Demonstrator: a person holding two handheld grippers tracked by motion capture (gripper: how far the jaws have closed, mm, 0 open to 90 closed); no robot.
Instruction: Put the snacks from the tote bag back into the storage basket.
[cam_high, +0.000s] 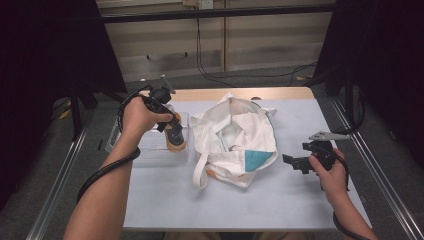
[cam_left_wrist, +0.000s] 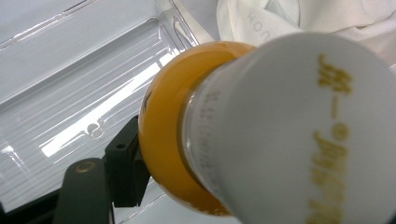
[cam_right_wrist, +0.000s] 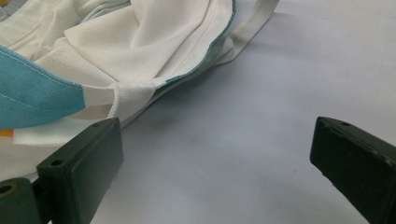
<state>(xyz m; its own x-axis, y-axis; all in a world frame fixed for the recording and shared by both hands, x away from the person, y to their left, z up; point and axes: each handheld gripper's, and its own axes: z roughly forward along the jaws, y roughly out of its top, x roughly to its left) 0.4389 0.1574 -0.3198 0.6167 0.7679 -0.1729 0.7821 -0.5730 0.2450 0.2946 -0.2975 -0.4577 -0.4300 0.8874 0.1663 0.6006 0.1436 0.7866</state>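
My left gripper (cam_high: 175, 134) points down over a clear plastic tray (cam_high: 150, 152) at the table's left, shut on a bottle (cam_high: 176, 144). The bottle (cam_left_wrist: 280, 130) has an orange body and a white label with gold lettering. One black finger (cam_left_wrist: 122, 170) presses on its orange part, while the other jaw is hidden behind it. A white cloth tote bag (cam_high: 235, 140) with a teal patch lies crumpled and open in the middle. My right gripper (cam_high: 292, 162) rests low on the table to the bag's right, pointing at it. Its jaws (cam_right_wrist: 215, 158) are open and hold nothing, just short of the bag's edge (cam_right_wrist: 140, 42).
The pale table top (cam_high: 250, 205) ends in a wooden strip at the far side. The ribbed clear tray (cam_left_wrist: 70, 93) sits beside the bag's left side, and the bag's strap (cam_high: 200, 172) trails toward the front. Metal rails run along both sides of the table.
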